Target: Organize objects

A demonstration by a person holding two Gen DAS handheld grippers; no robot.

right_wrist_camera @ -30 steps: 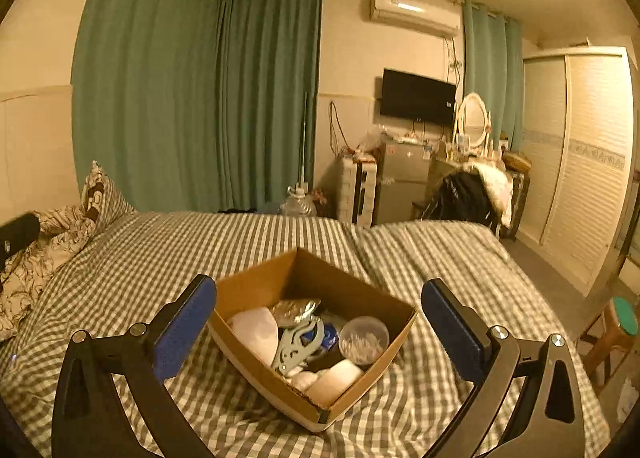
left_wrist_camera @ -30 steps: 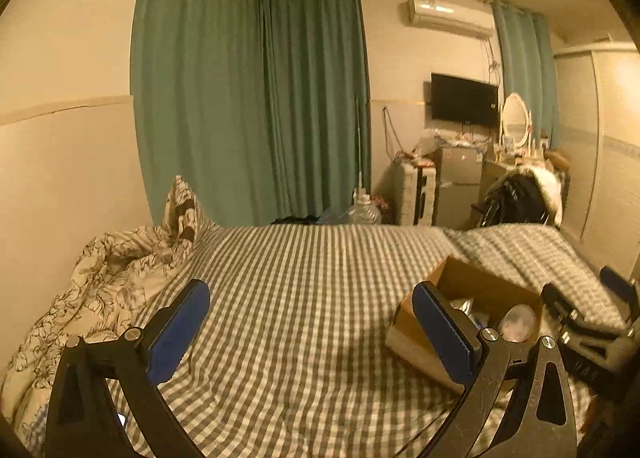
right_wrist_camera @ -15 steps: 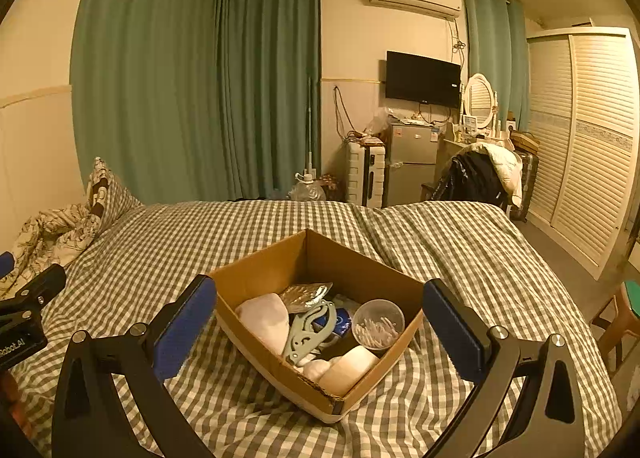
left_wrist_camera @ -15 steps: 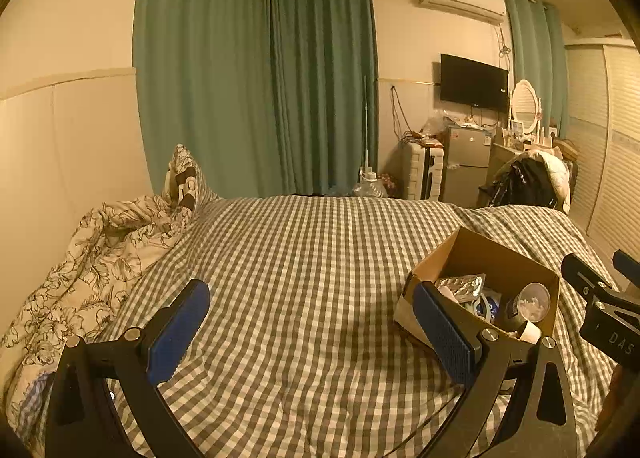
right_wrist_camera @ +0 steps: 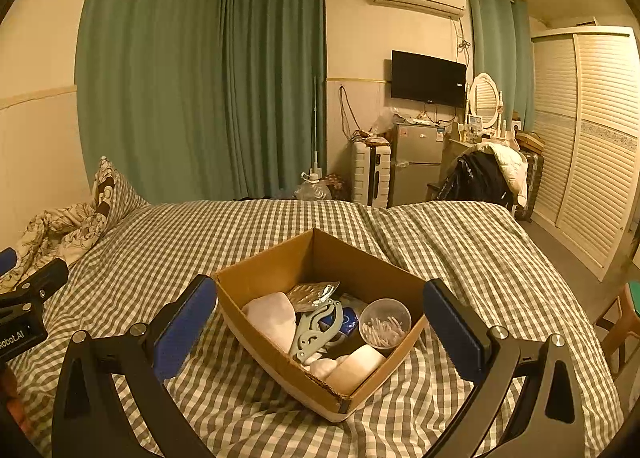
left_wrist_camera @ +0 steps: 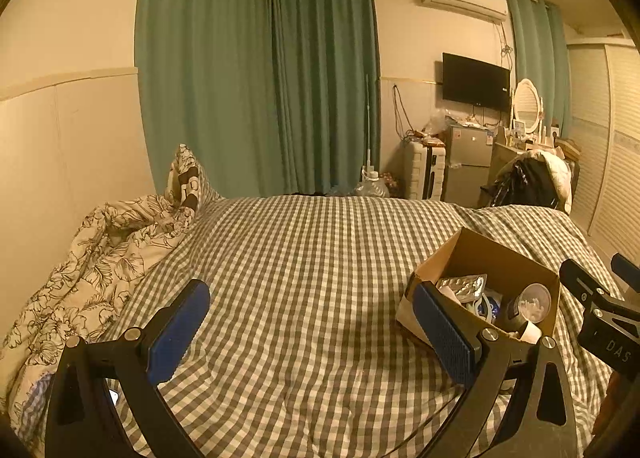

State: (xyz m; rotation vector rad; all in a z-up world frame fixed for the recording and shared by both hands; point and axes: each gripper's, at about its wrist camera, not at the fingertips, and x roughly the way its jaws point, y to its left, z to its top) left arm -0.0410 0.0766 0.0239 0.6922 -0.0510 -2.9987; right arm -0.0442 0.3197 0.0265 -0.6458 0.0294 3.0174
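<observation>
An open cardboard box [right_wrist_camera: 276,266] sits on the checked bed [right_wrist_camera: 440,234]. In it lie a white pouch [right_wrist_camera: 272,316], a foil blister pack [right_wrist_camera: 312,290], a pale green folding hanger [right_wrist_camera: 314,332], a clear tub of cotton swabs [right_wrist_camera: 384,324] and a white roll [right_wrist_camera: 356,366]. My right gripper [right_wrist_camera: 320,334] is open and empty, held just above and in front of the box. My left gripper [left_wrist_camera: 310,332] is open and empty over bare bedding, left of the box [left_wrist_camera: 500,258]. The right gripper also shows at the right edge of the left wrist view [left_wrist_camera: 600,310].
A crumpled floral duvet [left_wrist_camera: 92,254] and a pillow [left_wrist_camera: 186,178] lie at the bed's left. Green curtains [left_wrist_camera: 260,78] hang behind. A fridge [right_wrist_camera: 416,162], a chair with clothes [right_wrist_camera: 484,174] and a wardrobe [right_wrist_camera: 592,138] stand to the right. A stool [right_wrist_camera: 624,314] stands beside the bed.
Both grippers have risen and tilted down a little, so the bed and box sit lower and show more fully. Both stay open and empty.
</observation>
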